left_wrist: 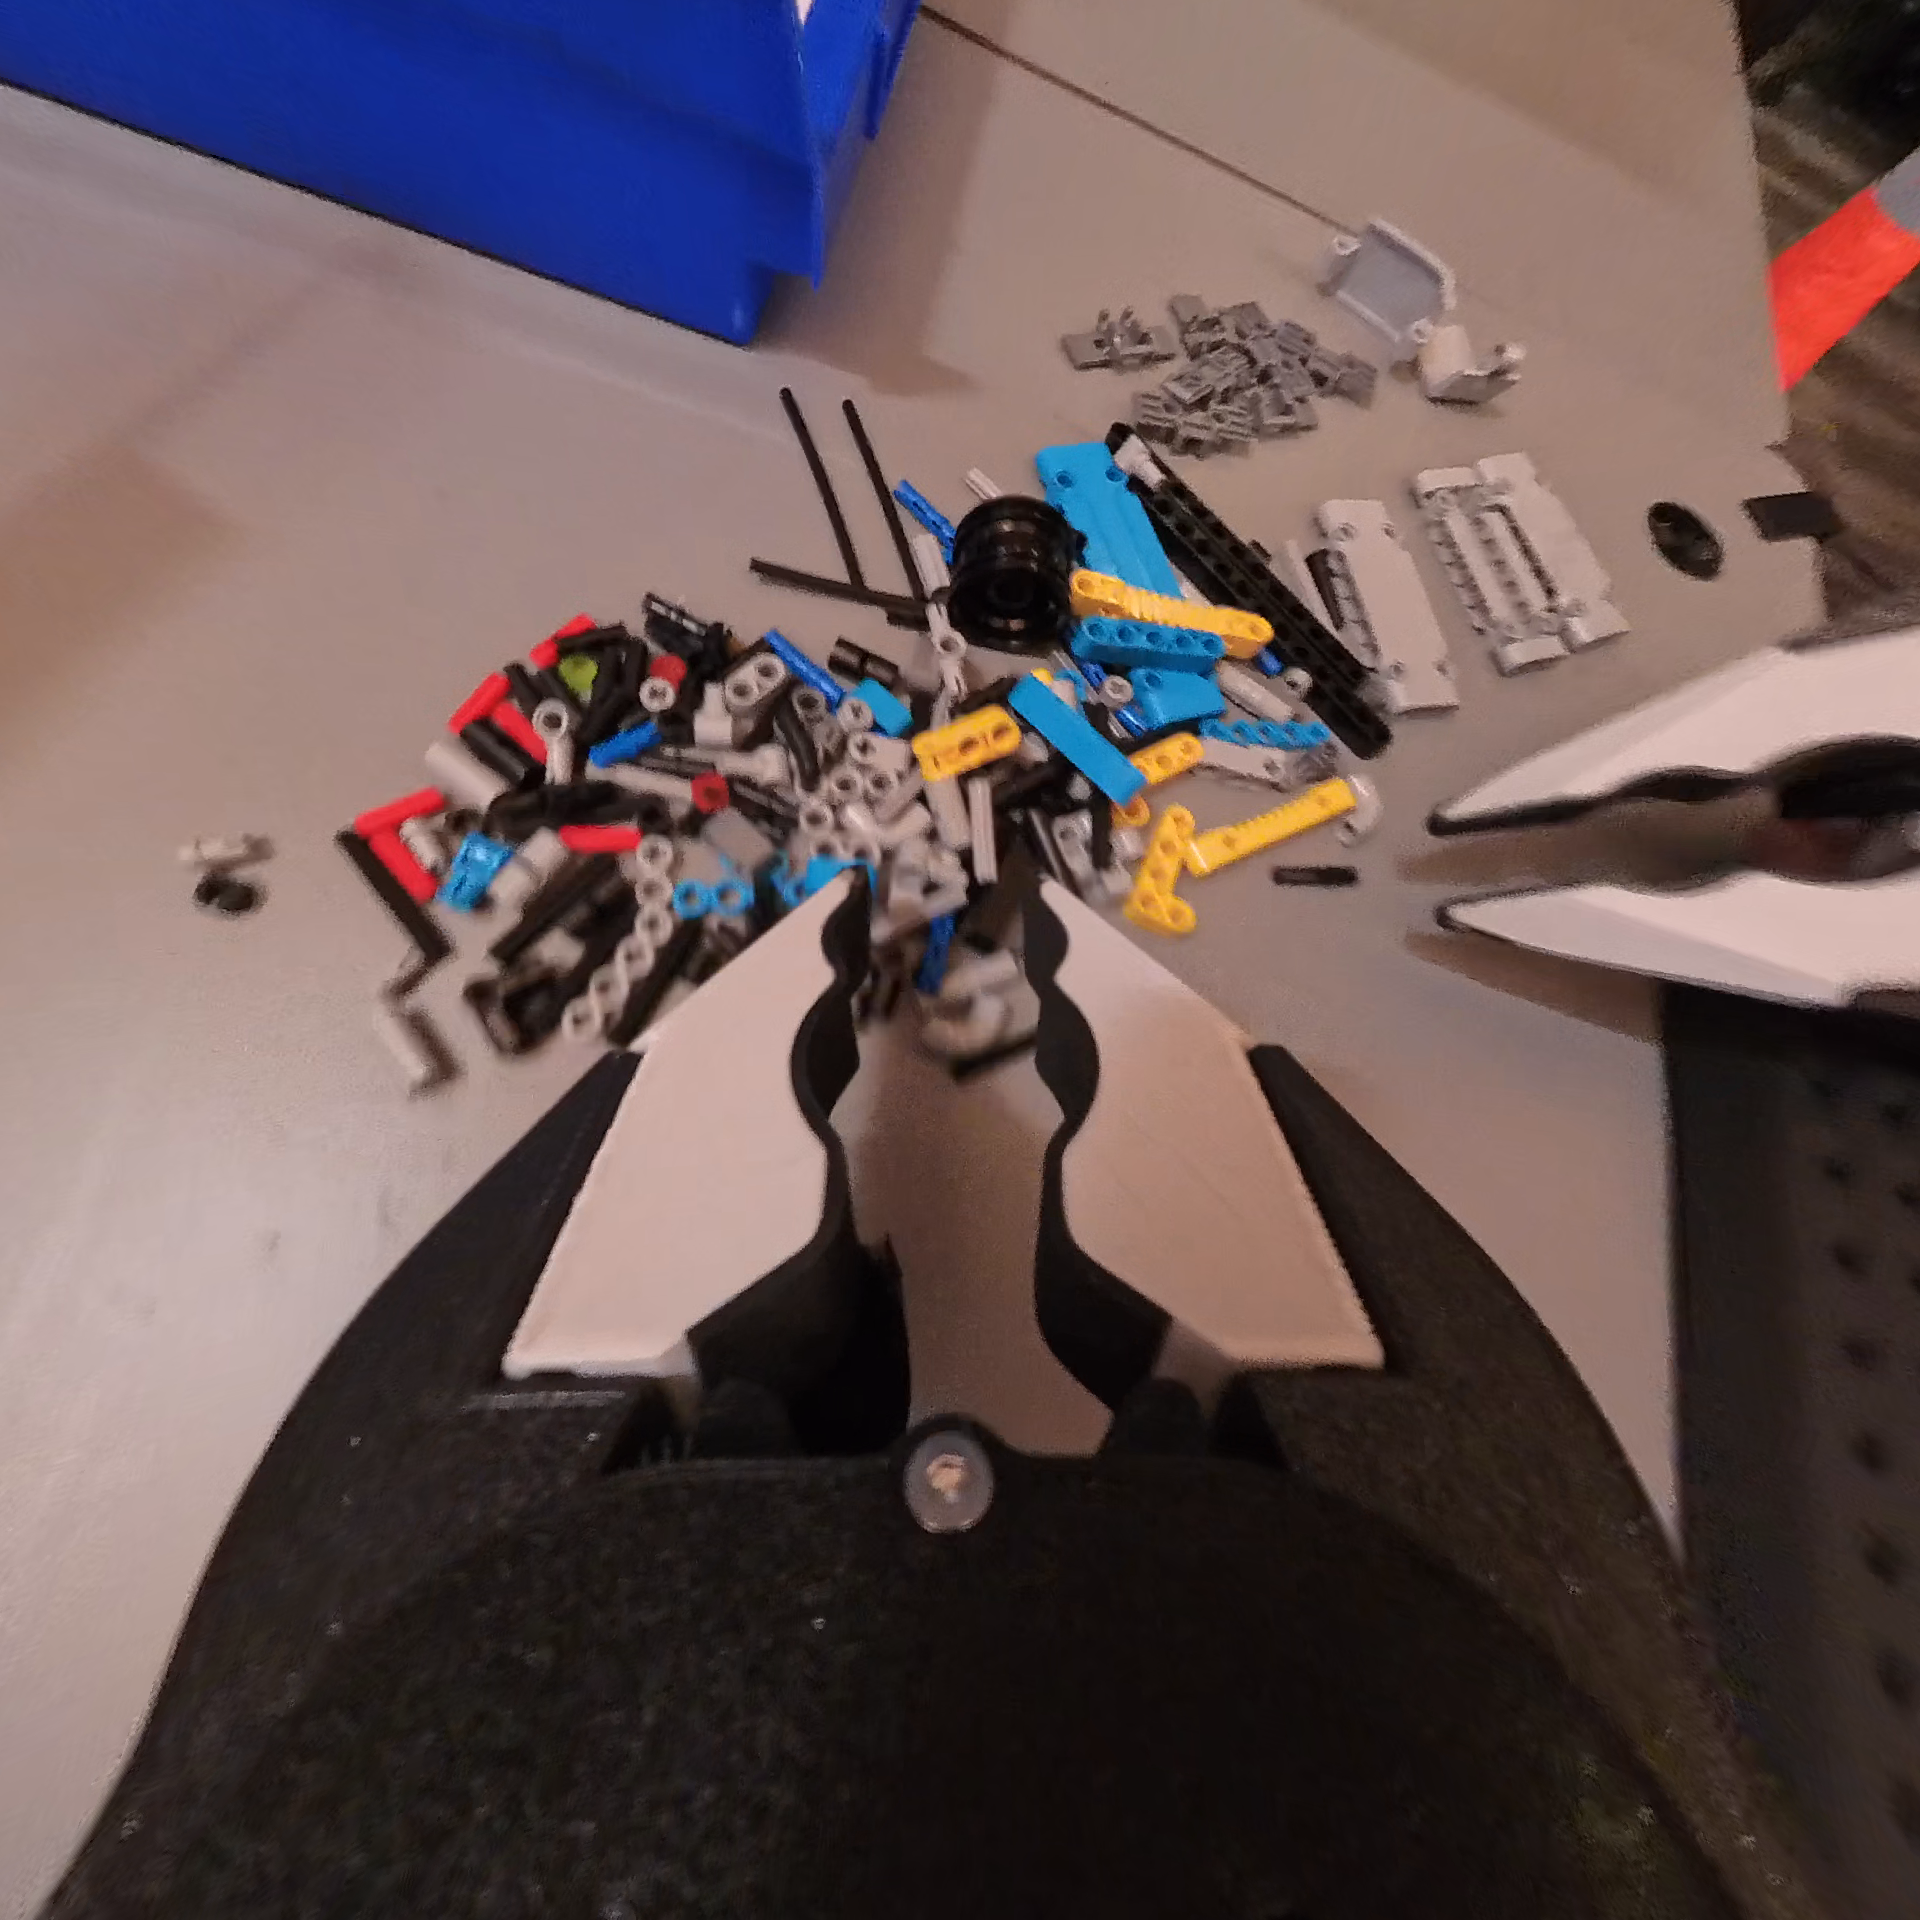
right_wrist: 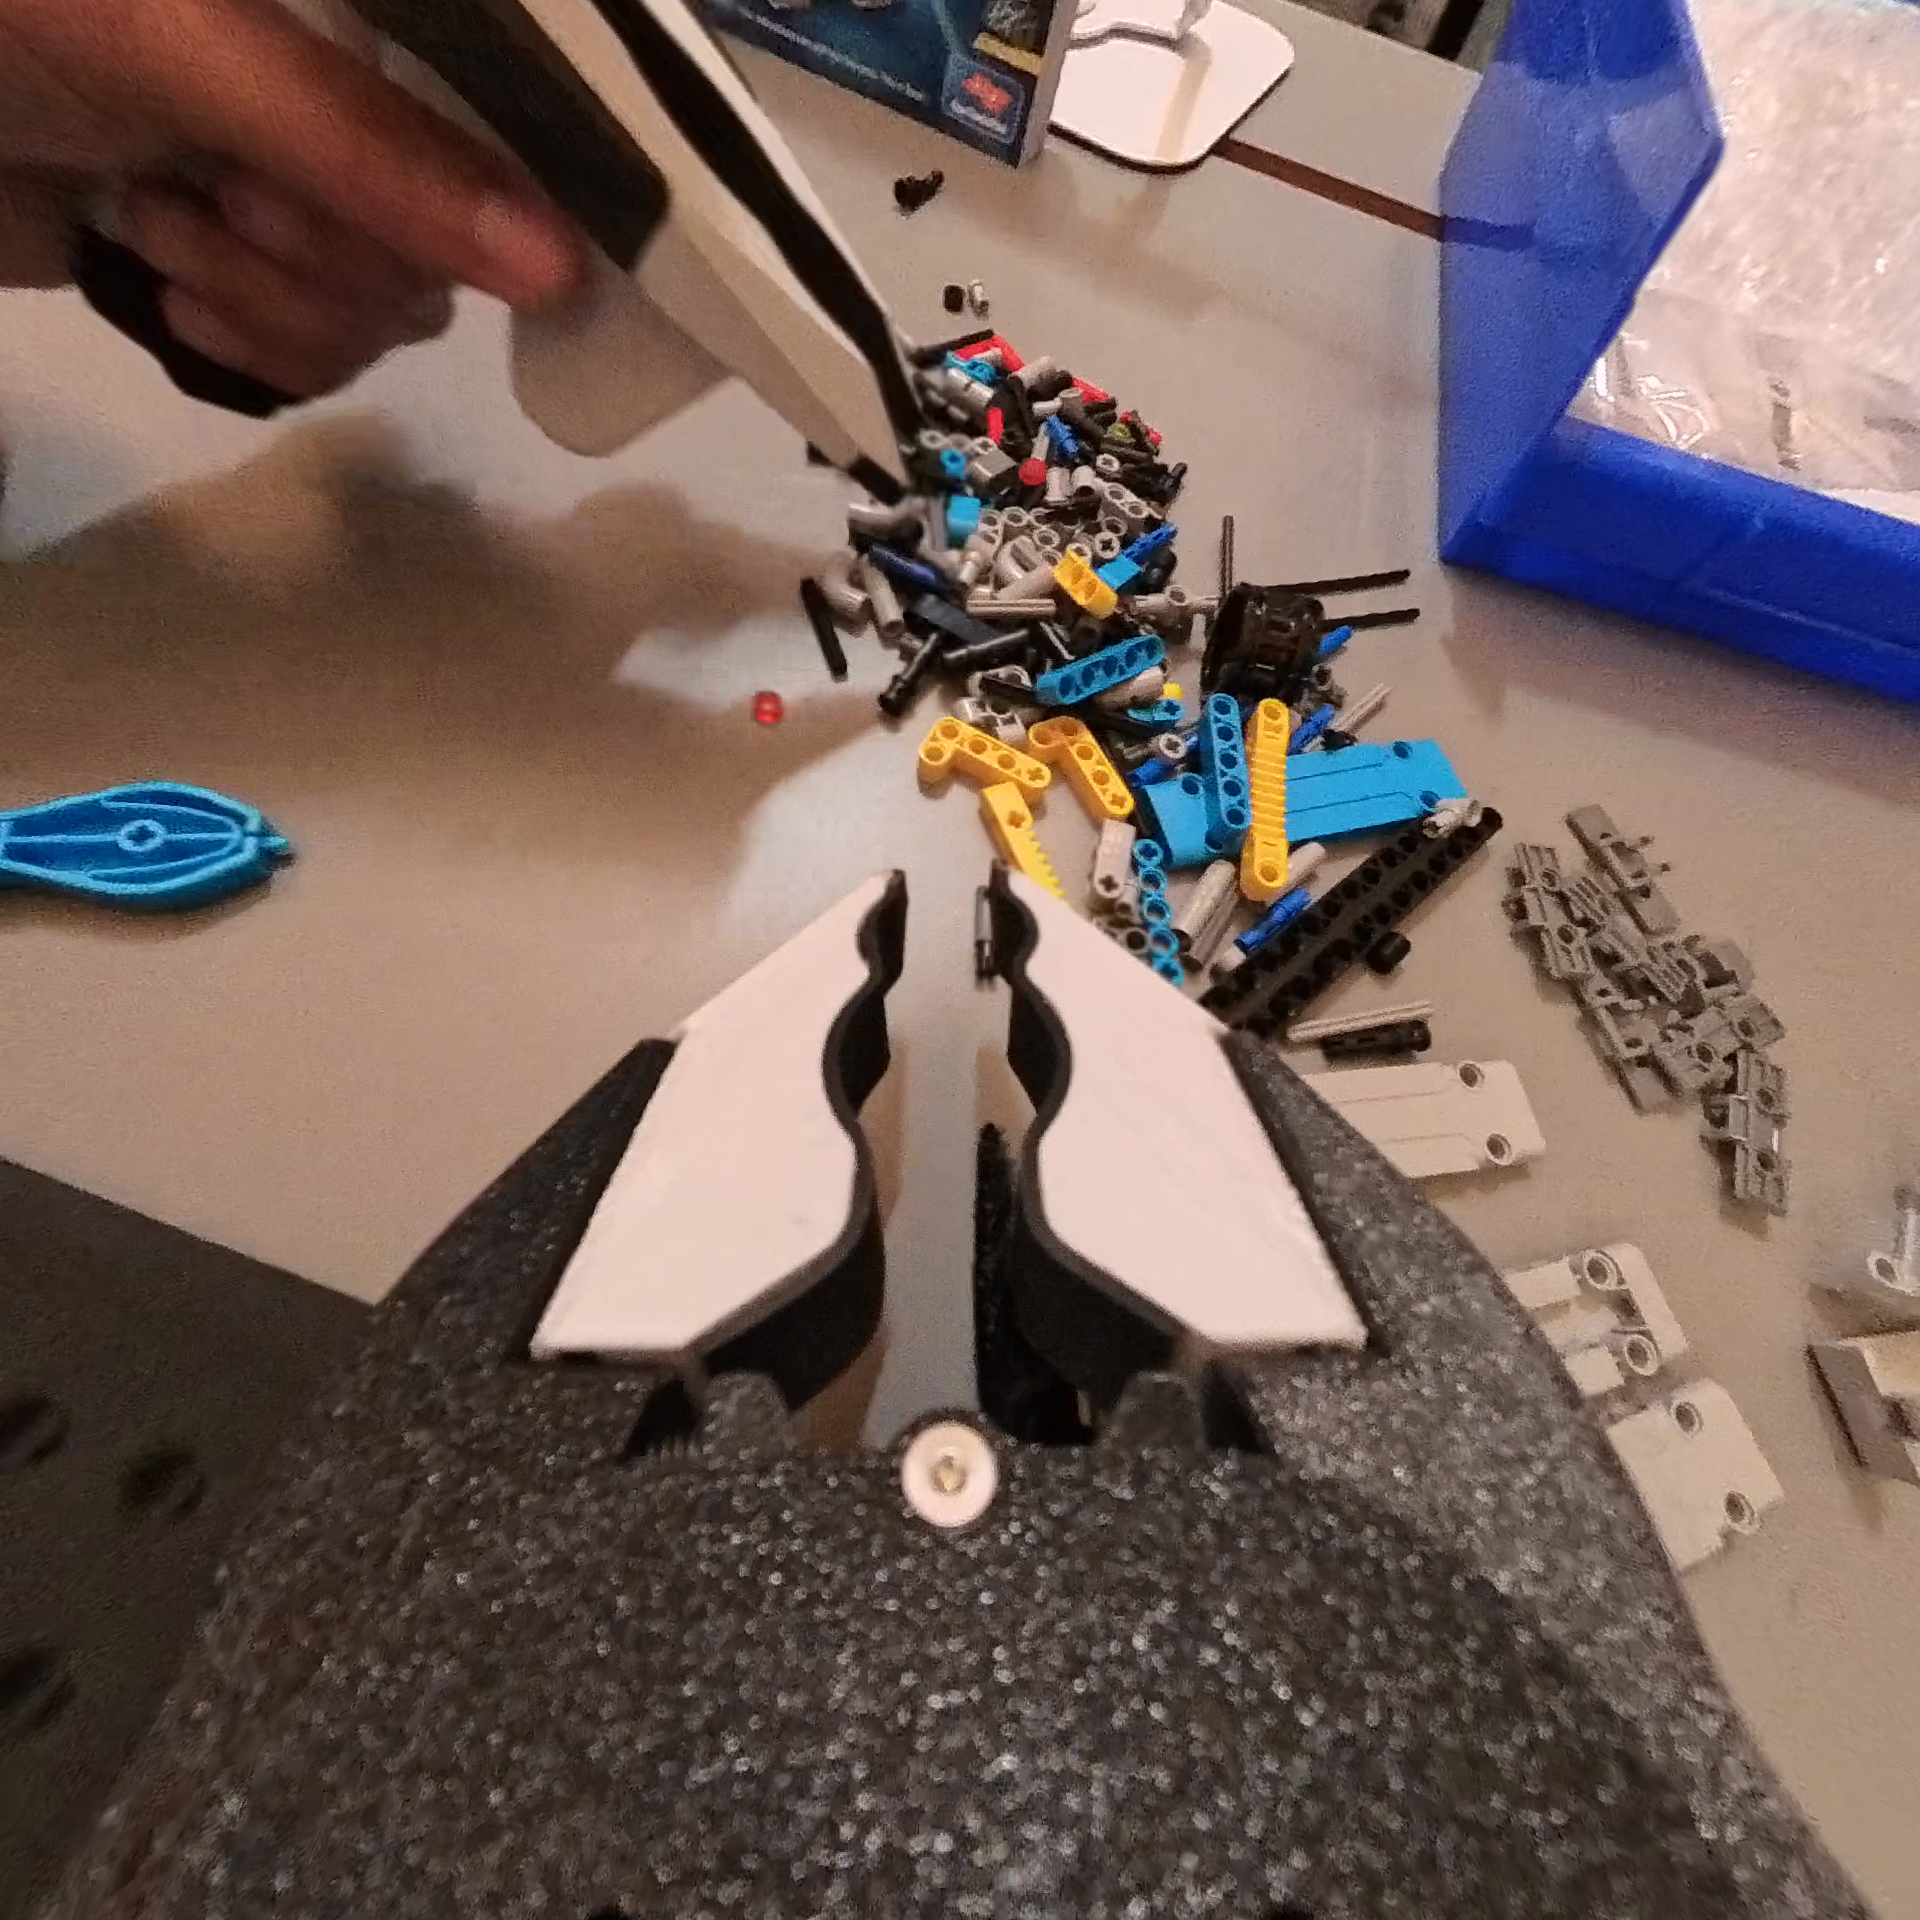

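A pile of small toy building parts (left_wrist: 790,790) lies on the grey table (left_wrist: 260,520): black, grey, red, blue and yellow pins and beams, with a black wheel (left_wrist: 1008,582). My left gripper (left_wrist: 945,899) is open, its fingertips down in the near edge of the pile with grey and blue parts between them. In the right wrist view a hand holds the left gripper (right_wrist: 888,468) at the far end of the pile (right_wrist: 1049,540). My right gripper (right_wrist: 948,888) is open just above the table, a small black pin (right_wrist: 983,928) by its right fingertip, near yellow beams (right_wrist: 982,758). It also shows in the left wrist view (left_wrist: 1439,873).
A blue bin (left_wrist: 520,156) stands beyond the pile and shows in the right wrist view (right_wrist: 1558,312). Grey track links (right_wrist: 1652,997), white panels (right_wrist: 1434,1117) and a long black beam (right_wrist: 1351,914) lie to the right. A flat blue piece (right_wrist: 135,847) and a red stud (right_wrist: 767,709) lie left. Tip to tip, the grippers are about 11 cm apart. The black wheel (left_wrist: 1008,582) sits 8 cm or so from the ends of my left fingers.
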A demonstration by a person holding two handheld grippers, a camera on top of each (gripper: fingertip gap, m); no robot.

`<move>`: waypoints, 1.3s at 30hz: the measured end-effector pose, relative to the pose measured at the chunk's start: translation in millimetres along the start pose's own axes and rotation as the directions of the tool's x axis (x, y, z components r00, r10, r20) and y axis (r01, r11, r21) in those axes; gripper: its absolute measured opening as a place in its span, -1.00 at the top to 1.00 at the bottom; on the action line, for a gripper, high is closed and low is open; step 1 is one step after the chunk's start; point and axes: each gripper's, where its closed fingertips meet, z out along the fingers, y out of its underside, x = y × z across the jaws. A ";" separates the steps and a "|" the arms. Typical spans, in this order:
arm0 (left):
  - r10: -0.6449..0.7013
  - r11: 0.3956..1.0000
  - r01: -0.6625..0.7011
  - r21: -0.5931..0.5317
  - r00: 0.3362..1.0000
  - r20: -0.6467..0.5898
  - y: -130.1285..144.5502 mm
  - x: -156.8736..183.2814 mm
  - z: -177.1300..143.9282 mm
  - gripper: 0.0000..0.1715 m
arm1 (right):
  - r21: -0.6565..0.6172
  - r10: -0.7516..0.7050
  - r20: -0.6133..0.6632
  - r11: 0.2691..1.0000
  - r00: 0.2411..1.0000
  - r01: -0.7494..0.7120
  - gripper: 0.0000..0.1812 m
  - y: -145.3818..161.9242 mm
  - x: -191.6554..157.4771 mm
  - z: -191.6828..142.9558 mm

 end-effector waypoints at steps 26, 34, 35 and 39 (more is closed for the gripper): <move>-0.344 0.923 0.143 0.358 0.723 0.599 301.1 85.5 -380.8 0.70 | -0.034 -0.527 0.664 0.687 0.530 0.726 0.88 -8.0 -179.3 19.3; -0.215 0.976 0.123 0.182 0.702 0.679 302.8 30.9 -390.3 0.72 | -0.240 -0.272 0.536 0.859 0.799 0.453 0.86 16.7 -112.5 -3.7; -0.149 0.989 0.114 0.096 0.720 0.678 300.7 14.9 -390.5 0.72 | -0.230 -0.263 0.523 0.872 0.811 0.432 0.75 15.8 -109.7 -4.6; 0.133 0.972 -0.004 -0.233 0.830 0.542 285.2 -54.3 -387.0 0.72 | -0.141 -0.257 0.485 0.921 0.836 0.364 0.54 -5.1 -111.5 -14.0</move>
